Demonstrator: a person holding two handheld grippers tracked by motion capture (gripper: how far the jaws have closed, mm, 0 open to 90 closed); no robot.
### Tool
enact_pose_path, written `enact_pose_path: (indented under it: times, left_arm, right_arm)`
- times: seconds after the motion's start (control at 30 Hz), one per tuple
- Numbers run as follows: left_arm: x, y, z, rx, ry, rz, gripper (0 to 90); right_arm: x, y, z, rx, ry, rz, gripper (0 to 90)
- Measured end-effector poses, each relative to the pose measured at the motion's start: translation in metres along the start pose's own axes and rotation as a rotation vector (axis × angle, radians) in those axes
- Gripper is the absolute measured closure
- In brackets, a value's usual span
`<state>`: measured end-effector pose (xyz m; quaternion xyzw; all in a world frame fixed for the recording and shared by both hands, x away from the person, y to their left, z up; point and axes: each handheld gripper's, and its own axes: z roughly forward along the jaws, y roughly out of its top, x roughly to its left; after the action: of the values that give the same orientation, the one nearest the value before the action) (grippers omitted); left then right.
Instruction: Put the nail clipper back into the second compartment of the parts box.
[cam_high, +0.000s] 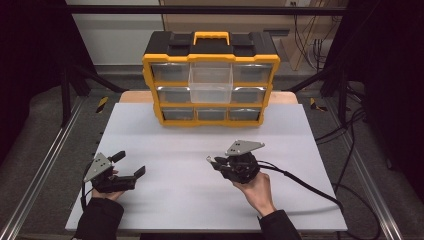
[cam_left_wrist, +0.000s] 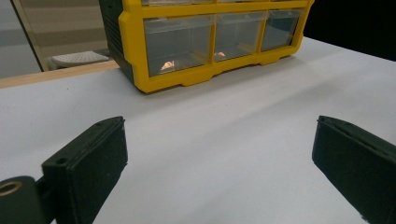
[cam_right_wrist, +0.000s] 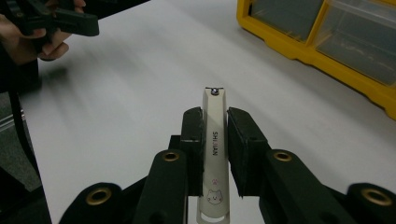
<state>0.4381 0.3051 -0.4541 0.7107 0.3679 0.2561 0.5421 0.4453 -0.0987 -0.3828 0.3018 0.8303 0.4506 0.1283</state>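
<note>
Jaws of right gripper (cam_right_wrist: 215, 140) clamp nail clipper (cam_right_wrist: 214, 154), pointing left.

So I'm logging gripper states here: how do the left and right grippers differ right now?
The left gripper has its jaws spread wide with nothing between them; the right gripper is shut on a white nail clipper. The left gripper sits near the table's left edge, the right gripper nearer its middle. Both are hand-held, black, and away from the yellow organizer.
</note>
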Motion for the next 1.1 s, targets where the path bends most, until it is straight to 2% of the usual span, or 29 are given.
enact_pose_path:
  times: [0.6,1.1]
  left_arm:
    - [0.0,0.0,-0.001,-0.003,0.003,0.0,3.2]
    - [0.0,0.0,-0.001,-0.001,0.004,0.001,3.2]
  right_arm:
    - [-0.013,0.015,-0.027,-0.077,-0.013,0.023,77.5]
    - [-0.023,0.034,-0.052,-0.142,-0.028,0.028,77.5]
